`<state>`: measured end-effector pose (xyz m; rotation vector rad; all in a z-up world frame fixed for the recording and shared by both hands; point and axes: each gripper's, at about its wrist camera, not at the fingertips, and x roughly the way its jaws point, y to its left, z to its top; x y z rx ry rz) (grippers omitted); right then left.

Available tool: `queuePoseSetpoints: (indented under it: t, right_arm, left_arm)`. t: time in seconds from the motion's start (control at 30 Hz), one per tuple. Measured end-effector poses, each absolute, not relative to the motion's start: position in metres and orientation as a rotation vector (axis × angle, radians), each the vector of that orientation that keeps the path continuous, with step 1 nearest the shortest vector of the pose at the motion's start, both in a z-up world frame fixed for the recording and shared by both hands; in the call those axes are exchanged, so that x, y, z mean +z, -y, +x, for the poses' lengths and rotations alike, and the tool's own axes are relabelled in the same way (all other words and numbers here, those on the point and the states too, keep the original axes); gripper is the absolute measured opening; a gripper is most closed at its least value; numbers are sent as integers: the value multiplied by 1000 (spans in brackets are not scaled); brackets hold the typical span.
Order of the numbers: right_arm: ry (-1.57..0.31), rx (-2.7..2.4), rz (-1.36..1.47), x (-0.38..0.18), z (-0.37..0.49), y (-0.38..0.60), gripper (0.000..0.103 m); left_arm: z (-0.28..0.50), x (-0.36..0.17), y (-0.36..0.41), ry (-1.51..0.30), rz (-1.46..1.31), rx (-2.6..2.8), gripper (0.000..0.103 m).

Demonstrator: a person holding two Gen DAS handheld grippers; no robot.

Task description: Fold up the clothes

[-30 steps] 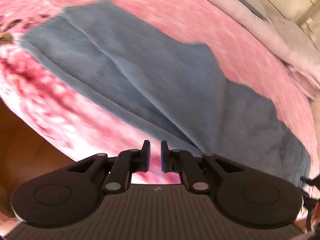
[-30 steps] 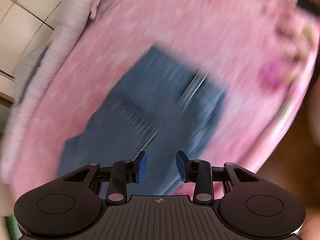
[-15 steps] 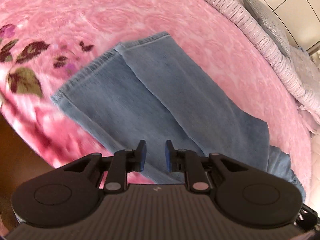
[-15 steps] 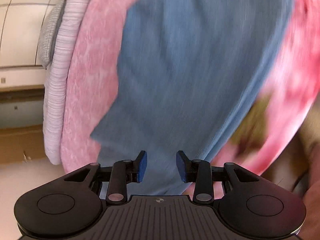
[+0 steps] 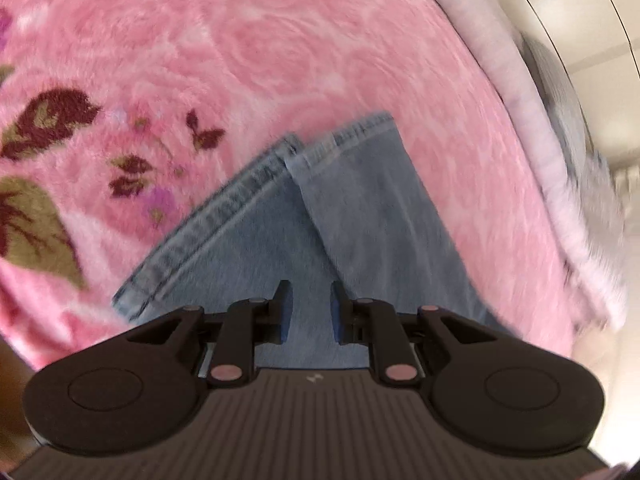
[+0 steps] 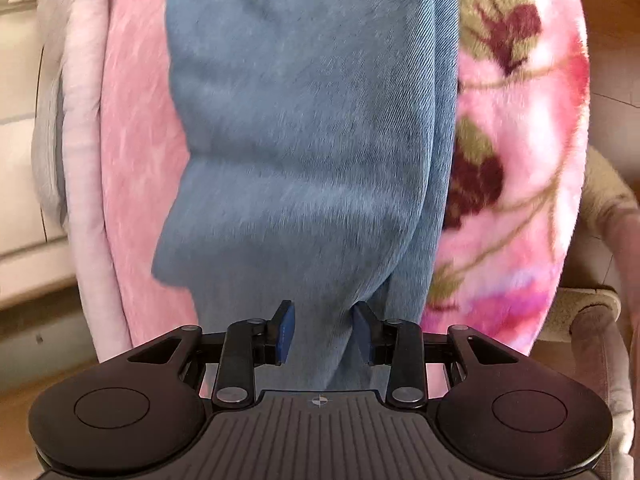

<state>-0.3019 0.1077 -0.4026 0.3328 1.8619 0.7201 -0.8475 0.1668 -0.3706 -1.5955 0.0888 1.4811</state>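
Blue jeans (image 5: 360,208) lie on a pink floral blanket (image 5: 280,40). In the left wrist view the two leg ends lie side by side, hems toward the top, and one leg overlaps the other. My left gripper (image 5: 310,292) hovers over the legs, open with a narrow gap and nothing pinched. In the right wrist view the wider part of the jeans (image 6: 304,120) fills the middle, with creases running across it. My right gripper (image 6: 322,308) is low over that denim, open. The cloth shows between its blue pads (image 6: 285,332), and a fold runs up by the right one.
The pink blanket (image 6: 520,160) carries dark red and green flower prints. A pale striped cover (image 5: 532,128) runs along the bed's far side, also seen as pale bedding (image 6: 80,100). A beige padded chair (image 6: 592,320) stands off the bed's edge.
The left gripper's jaws stand wider than a second ago, and its view has slid along the jeans to the leg hems. The right gripper has swung closer over the denim, its gap unchanged.
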Motion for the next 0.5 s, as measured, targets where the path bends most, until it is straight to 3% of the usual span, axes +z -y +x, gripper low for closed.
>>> queuePoseSetpoints:
  t: [0.17, 0.5]
  right_arm:
    - [-1851, 704, 311, -401, -308, -119, 37]
    - [-1863, 688, 314, -398, -310, -105, 37]
  left_arm:
    - [-866, -388, -182, 56, -1680, 1543, 16]
    - [-867, -400, -201, 85, -1634, 1550, 18]
